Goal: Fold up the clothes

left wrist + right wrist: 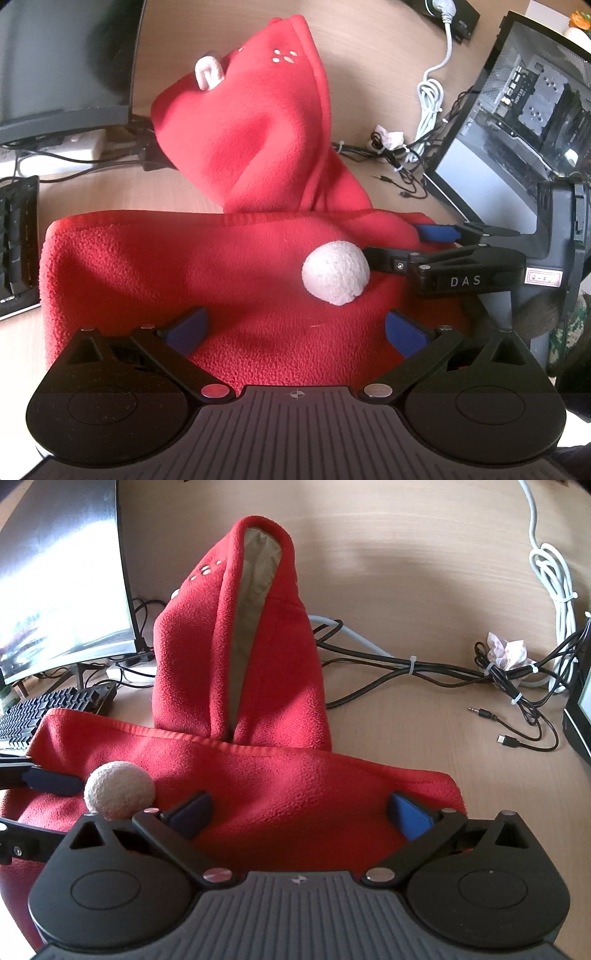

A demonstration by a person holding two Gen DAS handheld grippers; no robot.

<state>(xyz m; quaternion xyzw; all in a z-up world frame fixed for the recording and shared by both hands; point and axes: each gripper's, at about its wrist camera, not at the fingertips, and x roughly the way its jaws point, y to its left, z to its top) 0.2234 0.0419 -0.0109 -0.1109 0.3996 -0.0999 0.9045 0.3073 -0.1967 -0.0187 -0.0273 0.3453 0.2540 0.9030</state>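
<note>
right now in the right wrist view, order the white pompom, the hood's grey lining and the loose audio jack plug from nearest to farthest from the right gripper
From the right gripper:
1. white pompom, just left of the left finger, on the red fleece garment
2. audio jack plug, on the desk to the right
3. hood's grey lining, upper centre, farthest back

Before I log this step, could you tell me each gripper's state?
Left gripper: open over the red hoodie, holding nothing.
Right gripper: open, holding nothing.

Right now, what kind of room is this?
Probably a home office or computer desk. There is a curved monitor with a keyboard below it, a see-through computer case, and bundled cables on the wooden desk behind the red fleece hoodie.
</note>
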